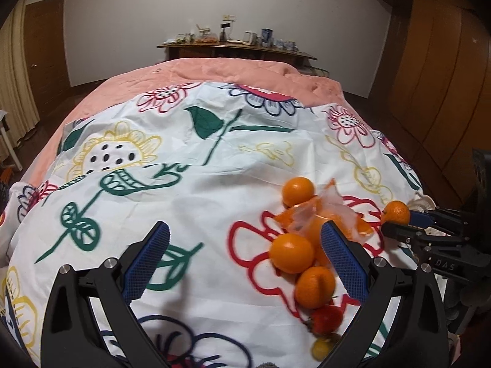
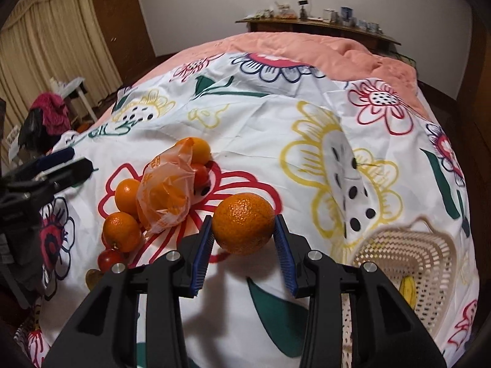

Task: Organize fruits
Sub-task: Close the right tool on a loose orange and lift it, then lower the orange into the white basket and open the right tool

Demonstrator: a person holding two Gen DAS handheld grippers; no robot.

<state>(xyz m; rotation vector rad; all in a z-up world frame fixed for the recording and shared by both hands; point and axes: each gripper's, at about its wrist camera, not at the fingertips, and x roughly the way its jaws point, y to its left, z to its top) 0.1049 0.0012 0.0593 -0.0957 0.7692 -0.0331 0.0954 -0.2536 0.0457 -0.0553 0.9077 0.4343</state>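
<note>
My right gripper (image 2: 244, 242) is shut on a mandarin orange (image 2: 243, 223) and holds it above the flowered sheet; it also shows in the left wrist view (image 1: 396, 217). A pile of oranges (image 2: 127, 197), a clear orange plastic bag (image 2: 167, 196) and small red fruits (image 2: 110, 259) lies to its left. A cream woven basket (image 2: 408, 263) with a yellow fruit (image 2: 407, 288) inside sits at the lower right. My left gripper (image 1: 245, 254) is open and empty, with its right finger over the fruit pile (image 1: 291, 253).
The fruit lies on a bed with a white flowered sheet (image 1: 214, 153) over a pink quilt (image 1: 214, 70). A wooden dresser (image 1: 236, 49) with jars stands behind. Curtains (image 2: 40, 46) and a cluttered small table (image 2: 70, 92) are at the left.
</note>
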